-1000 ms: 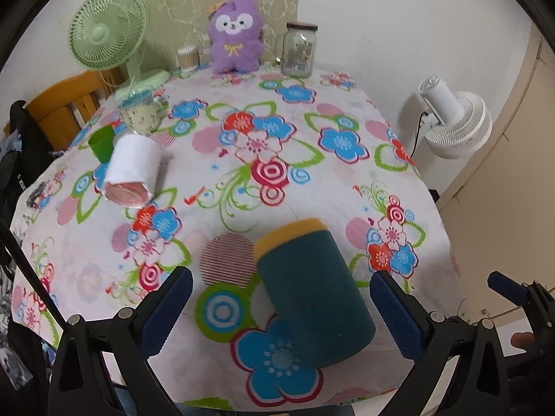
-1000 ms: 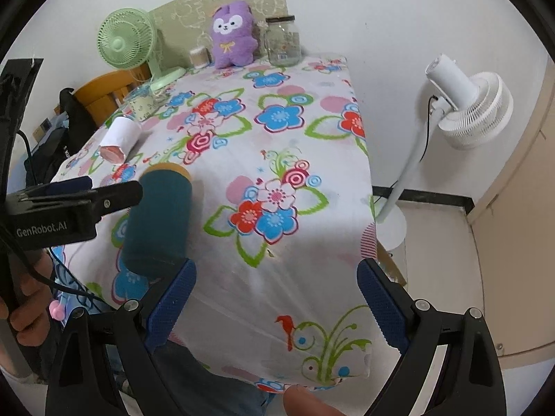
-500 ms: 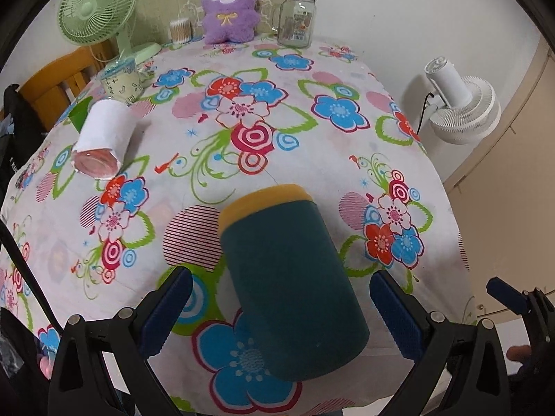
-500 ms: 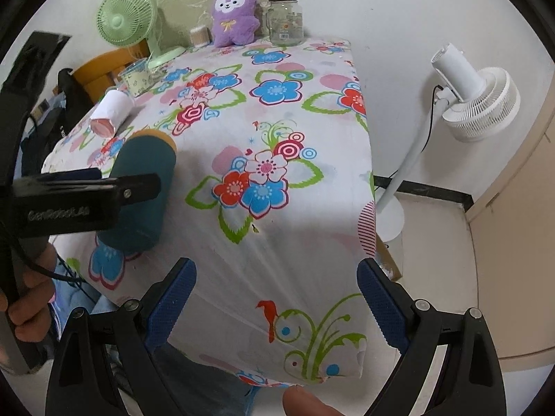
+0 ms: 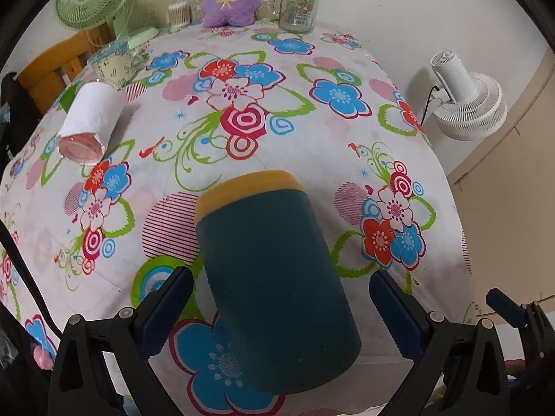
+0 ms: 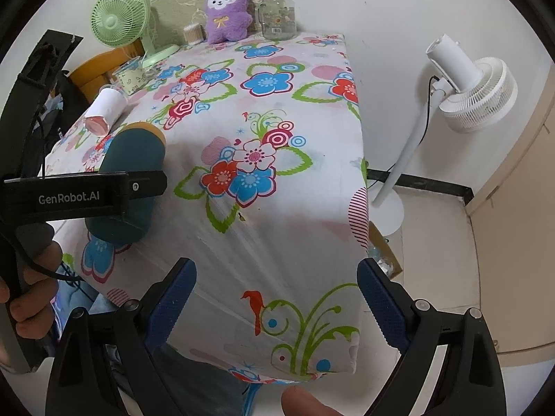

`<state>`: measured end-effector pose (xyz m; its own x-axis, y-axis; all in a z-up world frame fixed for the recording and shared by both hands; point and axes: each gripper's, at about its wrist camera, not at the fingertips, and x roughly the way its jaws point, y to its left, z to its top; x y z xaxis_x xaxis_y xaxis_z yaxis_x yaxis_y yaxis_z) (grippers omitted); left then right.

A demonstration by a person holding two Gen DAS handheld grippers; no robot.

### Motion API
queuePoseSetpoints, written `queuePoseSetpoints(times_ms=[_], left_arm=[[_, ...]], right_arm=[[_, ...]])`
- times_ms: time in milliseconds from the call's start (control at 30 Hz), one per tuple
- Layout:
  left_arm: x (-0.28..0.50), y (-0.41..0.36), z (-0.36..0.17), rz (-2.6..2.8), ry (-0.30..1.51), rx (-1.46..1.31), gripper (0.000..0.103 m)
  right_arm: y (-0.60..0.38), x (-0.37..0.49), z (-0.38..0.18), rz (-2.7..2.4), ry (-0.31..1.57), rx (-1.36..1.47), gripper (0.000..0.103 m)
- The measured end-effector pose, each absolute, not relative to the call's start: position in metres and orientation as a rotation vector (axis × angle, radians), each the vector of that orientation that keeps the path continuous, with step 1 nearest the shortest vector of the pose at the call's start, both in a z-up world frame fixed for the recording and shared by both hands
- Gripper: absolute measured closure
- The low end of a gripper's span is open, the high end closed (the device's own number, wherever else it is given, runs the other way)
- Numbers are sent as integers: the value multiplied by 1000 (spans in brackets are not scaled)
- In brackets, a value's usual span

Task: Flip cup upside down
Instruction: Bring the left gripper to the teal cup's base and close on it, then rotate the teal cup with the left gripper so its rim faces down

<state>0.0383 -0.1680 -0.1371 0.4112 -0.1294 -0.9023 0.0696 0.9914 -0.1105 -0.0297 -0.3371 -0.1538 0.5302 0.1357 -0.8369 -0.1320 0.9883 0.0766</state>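
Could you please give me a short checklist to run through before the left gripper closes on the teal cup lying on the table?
1. Left gripper open wide enough for the cup: ok, both fingers stand clear of its sides.
2. Teal cup centred between the fingers: ok, though nearer the left finger.
3. Fingers level with the cup body: cannot tell, height above the cloth is unclear.
4. Cup at rest on the table: ok, it lies on its side with the yellow rim pointing away.
5. Room to turn the cup: ok, the white roll lies well apart.
6. Right gripper out of the way: ok, open, off the table's near corner.
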Motion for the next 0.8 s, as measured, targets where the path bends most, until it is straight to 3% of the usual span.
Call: queuePoseSetpoints(times_ms=[233,800], left_arm=[[40,-165,-144,-134,1171,-89,24],[39,-153,-137,-162,1167,-103,27]], right_arm=[[-337,-28,-155,168,1002,12,8],[-332,-21,-154,172,1000,22,8]])
